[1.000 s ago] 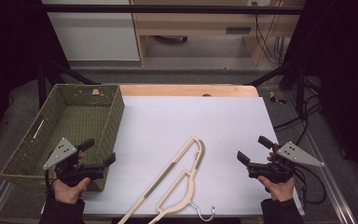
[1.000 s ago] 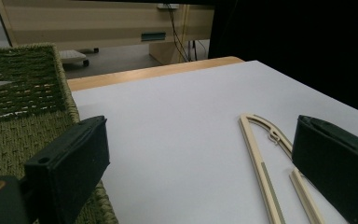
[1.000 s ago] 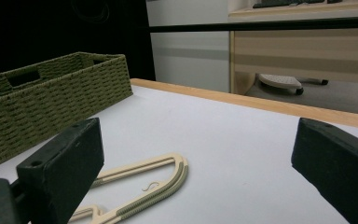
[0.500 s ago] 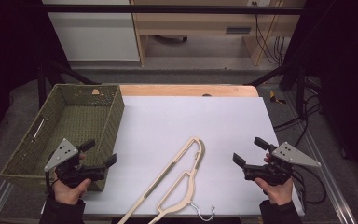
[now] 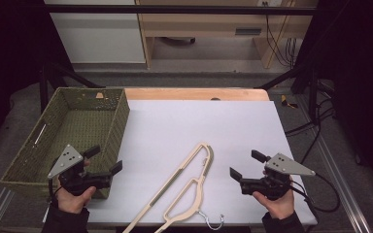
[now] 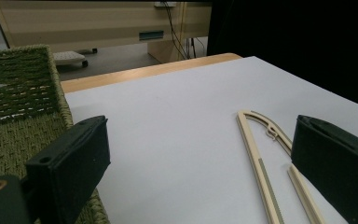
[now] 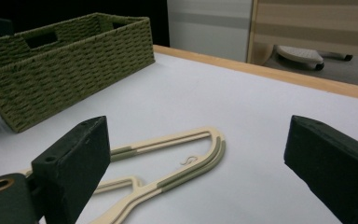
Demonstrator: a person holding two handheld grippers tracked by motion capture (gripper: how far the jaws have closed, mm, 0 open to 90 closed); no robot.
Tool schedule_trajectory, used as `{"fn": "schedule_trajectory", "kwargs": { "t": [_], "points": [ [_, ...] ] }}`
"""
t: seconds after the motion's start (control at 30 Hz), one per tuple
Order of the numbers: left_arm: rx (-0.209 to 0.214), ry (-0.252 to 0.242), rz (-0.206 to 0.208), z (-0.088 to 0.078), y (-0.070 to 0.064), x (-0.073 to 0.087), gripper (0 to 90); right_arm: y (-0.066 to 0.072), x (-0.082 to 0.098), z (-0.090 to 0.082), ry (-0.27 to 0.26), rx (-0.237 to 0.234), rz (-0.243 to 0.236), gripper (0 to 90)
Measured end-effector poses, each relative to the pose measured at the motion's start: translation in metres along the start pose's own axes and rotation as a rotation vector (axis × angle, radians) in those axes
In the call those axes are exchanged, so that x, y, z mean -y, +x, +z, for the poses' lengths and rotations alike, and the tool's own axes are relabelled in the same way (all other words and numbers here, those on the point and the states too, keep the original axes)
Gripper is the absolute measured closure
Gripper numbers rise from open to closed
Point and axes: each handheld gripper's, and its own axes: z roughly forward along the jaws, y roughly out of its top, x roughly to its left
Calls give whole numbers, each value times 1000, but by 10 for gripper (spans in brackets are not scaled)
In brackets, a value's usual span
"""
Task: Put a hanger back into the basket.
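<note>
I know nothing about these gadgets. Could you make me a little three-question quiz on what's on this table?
1. True or false: the hanger lies inside the basket.
2. Which gripper is nearer the basket: A) left gripper B) right gripper?
3. Fill in: the hanger's metal hook points toward the ____ edge of the table.

Key
1. False: it lies flat on the table, between the grippers.
2. A
3. Near, the person's side.

1 hanger (image 5: 187, 187), 1 basket (image 5: 119, 121), 2 hand-held grippers (image 5: 104, 165)
</note>
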Motion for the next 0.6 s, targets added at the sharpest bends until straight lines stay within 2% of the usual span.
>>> {"fn": "schedule_trajectory", "kwargs": {
  "t": [0.13, 0.23, 0.53, 0.6],
  "points": [
    [3, 4, 8, 1, -2, 0, 43, 14, 4, 6, 46, -16, -9, 101],
    [5, 3, 8, 1, -3, 0, 43, 20, 8, 10, 73, -30, -22, 119],
    [14, 12, 17, 4, -7, 1, 43, 35, 21, 21, 140, -62, -22, 152],
    [14, 14, 19, 4, -8, 1, 43, 40, 27, 25, 170, -73, -37, 173]
  ]
}}
